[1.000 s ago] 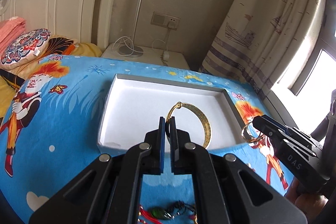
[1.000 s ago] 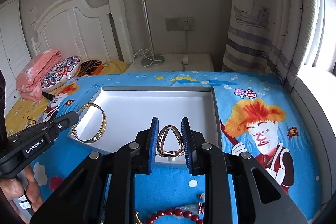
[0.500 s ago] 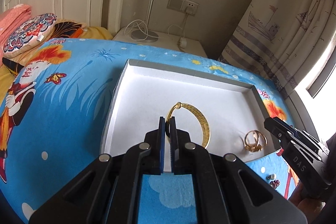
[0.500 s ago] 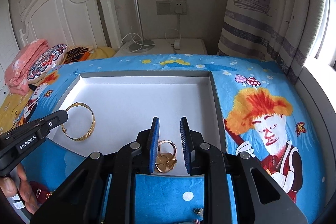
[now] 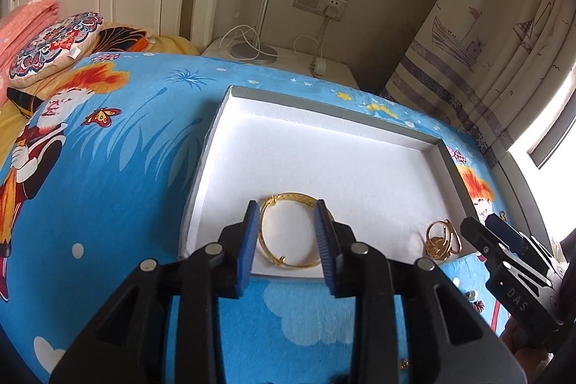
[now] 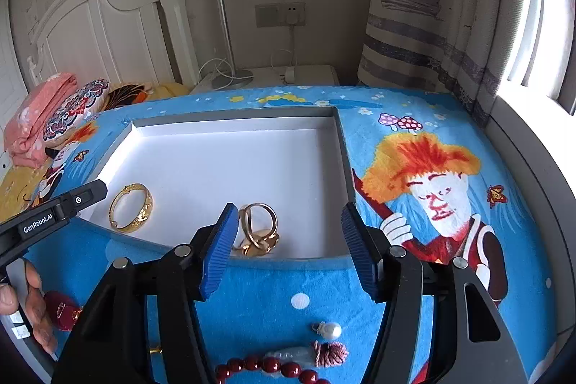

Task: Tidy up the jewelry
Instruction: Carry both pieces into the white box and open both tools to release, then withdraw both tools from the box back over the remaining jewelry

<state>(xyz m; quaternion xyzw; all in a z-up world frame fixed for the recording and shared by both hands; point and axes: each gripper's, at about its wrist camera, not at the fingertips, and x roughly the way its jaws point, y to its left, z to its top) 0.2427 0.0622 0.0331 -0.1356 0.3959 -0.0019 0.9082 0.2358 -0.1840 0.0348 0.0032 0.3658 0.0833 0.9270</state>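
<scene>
1. Resting folded at the far left of the bed (image 6: 172,279), a pink blanket (image 6: 39,117) lies beside a patterned cushion (image 6: 73,112) against the white headboard (image 6: 104,35).
2. Your left gripper (image 5: 288,240) has its jaws parted to a moderate gap and grips nothing. Its blue pads (image 5: 248,243) straddle the gold bangle (image 5: 291,233), which lies flat on the white floor of the tray (image 5: 212,146), near the tray's front-left corner.
3. Your left hand (image 6: 25,308) is visible at the gripper's handle in the right wrist view.
4. The rose-gold ring piece (image 6: 257,229) lies inside the tray at the front edge, to the right of the bangle and apart from it.
5. Your right gripper (image 6: 289,249) is spread wide and holds nothing. The ring piece sits just beyond its left pad.
6. On the bed in front of the tray you can see a red bead bracelet (image 6: 266,367), a pearl pendant (image 6: 329,330) and a tasselled pale stone pendant (image 6: 309,353).
7. A ship-print curtain (image 6: 432,17) hangs at the right.
</scene>
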